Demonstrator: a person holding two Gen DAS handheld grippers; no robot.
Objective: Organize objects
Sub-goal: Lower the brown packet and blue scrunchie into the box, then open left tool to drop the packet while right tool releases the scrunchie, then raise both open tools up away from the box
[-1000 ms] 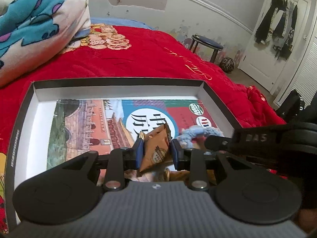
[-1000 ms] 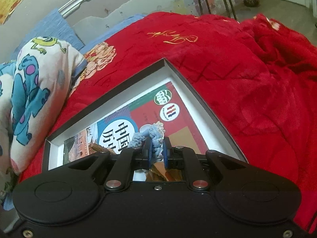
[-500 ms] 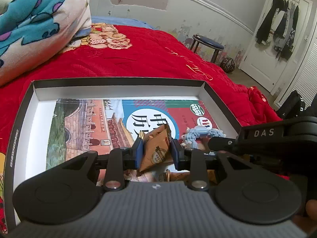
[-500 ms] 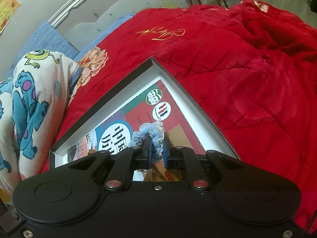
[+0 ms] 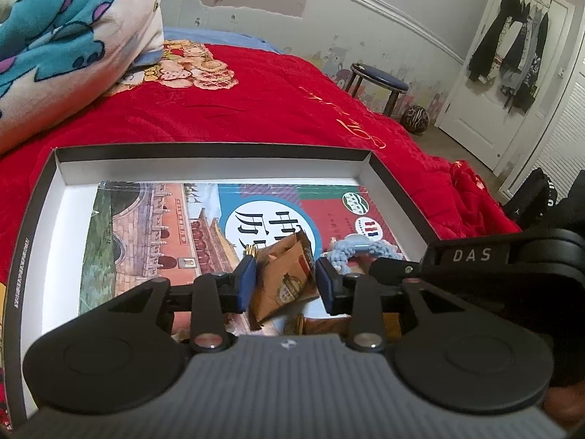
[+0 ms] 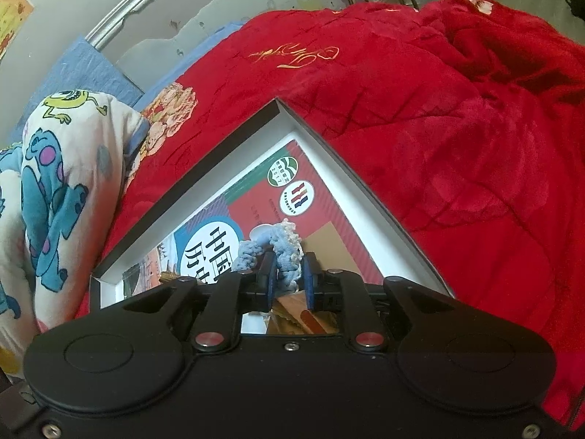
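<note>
A shallow black-and-white box (image 5: 215,162) lies on the red bed cover, with a picture book (image 5: 146,226) flat inside it. My left gripper (image 5: 285,281) is shut on a brown snack packet (image 5: 281,278) held just above the book. My right gripper (image 6: 289,278) is shut on a light blue knitted hair tie (image 6: 283,252) above the book's right part; the hair tie also shows in the left wrist view (image 5: 351,252). The box corner (image 6: 278,104) and book (image 6: 292,190) show in the right wrist view. More brown packets (image 5: 321,323) lie under the grippers.
A cartoon-print pillow (image 5: 55,36) lies at the back left of the bed. The red cover (image 6: 457,128) is rumpled to the right of the box. A stool (image 5: 378,82), a ball (image 5: 415,119) and a door with hanging clothes (image 5: 512,47) stand beyond the bed.
The right gripper has lifted and tilted with the hair tie, carrying it slightly right. The left gripper holds the packet almost still.
</note>
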